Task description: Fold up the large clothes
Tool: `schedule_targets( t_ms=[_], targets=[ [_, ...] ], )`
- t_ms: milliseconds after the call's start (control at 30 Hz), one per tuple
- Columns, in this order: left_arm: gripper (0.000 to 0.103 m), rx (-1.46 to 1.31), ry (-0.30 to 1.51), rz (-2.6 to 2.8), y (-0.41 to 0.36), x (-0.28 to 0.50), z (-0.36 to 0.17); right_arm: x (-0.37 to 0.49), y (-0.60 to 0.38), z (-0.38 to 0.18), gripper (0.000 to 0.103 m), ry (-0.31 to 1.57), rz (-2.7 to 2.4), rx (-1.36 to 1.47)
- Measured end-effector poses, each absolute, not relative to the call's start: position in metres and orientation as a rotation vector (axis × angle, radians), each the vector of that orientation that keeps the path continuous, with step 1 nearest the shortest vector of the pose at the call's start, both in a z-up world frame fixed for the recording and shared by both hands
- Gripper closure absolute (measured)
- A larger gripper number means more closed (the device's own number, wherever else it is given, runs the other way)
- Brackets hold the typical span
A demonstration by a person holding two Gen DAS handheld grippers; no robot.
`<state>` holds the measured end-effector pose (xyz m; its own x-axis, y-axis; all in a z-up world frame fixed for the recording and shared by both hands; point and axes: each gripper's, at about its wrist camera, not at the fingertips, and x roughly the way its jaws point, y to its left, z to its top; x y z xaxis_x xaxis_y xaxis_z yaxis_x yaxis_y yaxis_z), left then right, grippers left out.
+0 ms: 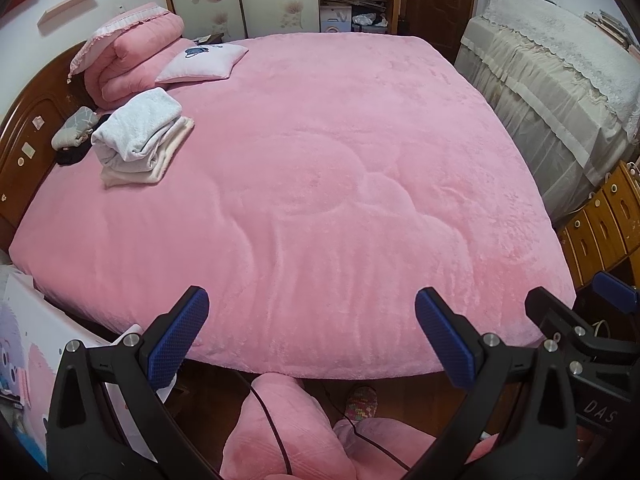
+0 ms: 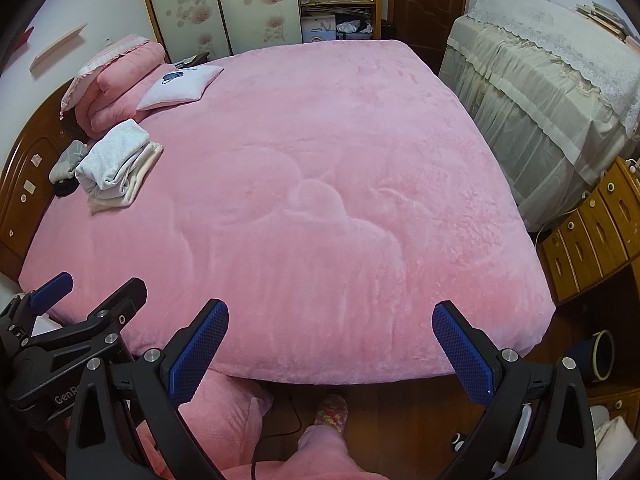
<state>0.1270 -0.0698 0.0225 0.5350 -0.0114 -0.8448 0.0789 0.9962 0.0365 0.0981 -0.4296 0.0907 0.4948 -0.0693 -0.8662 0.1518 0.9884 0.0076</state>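
My left gripper (image 1: 312, 332) and right gripper (image 2: 330, 344) hover jaws apart, empty, at the pink bed's (image 1: 320, 160) foot, folded white clothes (image 1: 140, 136) near its headboard (image 1: 28, 136).

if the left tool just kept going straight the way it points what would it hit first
Probably the pink bedspread: the open left tool aims down at the bed's near half, with nothing between its fingers and the cover. The exact landing spot is unclear, since depth is hard to read through the fisheye.

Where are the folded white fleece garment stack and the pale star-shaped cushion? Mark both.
folded white fleece garment stack (image 1: 142, 136), left wrist view, top fold.
pale star-shaped cushion (image 2: 180, 86), right wrist view, centre panel.
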Motion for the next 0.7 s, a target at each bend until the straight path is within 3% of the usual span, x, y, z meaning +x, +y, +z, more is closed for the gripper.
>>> schedule_targets(
  t_ms=[700],
  targets=[
    [0.001, 0.094, 0.993, -0.03, -0.0786, 0.131, 0.0269, 0.0983, -0.428, 0.0925, 0.0, 1.046, -0.136, 0.088]
  ],
)
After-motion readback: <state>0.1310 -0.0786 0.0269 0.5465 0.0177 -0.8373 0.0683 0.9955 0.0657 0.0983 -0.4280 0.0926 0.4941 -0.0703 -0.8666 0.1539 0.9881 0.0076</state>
